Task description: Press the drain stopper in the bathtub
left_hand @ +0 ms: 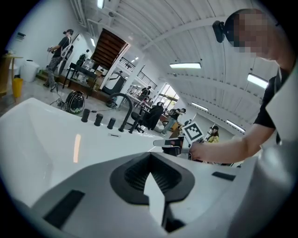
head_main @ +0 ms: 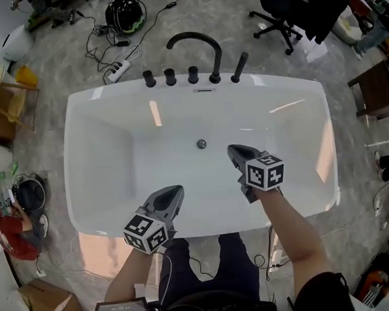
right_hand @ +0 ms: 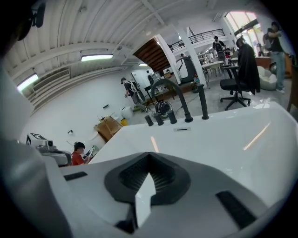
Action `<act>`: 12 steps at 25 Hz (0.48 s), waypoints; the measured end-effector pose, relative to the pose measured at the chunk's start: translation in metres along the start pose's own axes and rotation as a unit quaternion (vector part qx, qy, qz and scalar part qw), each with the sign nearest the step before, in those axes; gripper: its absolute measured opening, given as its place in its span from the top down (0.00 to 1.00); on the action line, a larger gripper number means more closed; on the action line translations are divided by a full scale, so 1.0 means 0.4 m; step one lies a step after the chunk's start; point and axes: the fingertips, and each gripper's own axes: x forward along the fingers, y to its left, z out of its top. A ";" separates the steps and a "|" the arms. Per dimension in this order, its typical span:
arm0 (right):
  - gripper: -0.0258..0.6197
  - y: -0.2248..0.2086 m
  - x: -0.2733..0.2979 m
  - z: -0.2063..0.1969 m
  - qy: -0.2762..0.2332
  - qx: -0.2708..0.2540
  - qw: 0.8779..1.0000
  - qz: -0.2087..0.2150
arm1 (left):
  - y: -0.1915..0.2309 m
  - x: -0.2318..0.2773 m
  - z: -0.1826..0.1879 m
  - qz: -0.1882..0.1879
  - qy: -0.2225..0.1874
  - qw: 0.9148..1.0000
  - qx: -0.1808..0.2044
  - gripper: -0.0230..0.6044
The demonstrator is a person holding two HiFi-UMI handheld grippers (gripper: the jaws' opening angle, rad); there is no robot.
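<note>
Stopper [head_main: 201, 144]: small, rigid, likely slick metal; press straight down on top, no grip needed. Right gripper [head_main: 239, 156] is near it, left gripper [head_main: 169, 198] further back over the tub [head_main: 87, 102]. Both jaws closed, empty.

The drain stopper [head_main: 201, 144] looks too small to tell whether it sits raised or pressed down.

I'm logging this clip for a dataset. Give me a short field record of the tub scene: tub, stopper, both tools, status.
tub: white bathtub, looks dry
drain: round metal drain stopper, mid-floor
fittings: black faucet at far rim
left: left tool shut, empty, over near wall
right: right tool shut, empty, closer to the drain stopper, apart from it
status: nothing on the drain stopper
</note>
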 end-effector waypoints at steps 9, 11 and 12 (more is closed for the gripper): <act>0.94 0.171 -0.229 0.155 -0.066 -0.035 0.997 0.037 | -0.122 -0.066 0.142 -0.009 -0.025 0.999 0.029 0.95; 0.94 0.206 -0.273 0.170 -0.078 -0.040 0.995 0.046 | -0.144 -0.085 0.159 -0.006 -0.031 0.999 0.030 0.95; 0.94 0.223 -0.295 0.175 -0.083 -0.043 0.994 0.051 | -0.156 -0.096 0.165 -0.004 -0.032 0.999 0.030 0.95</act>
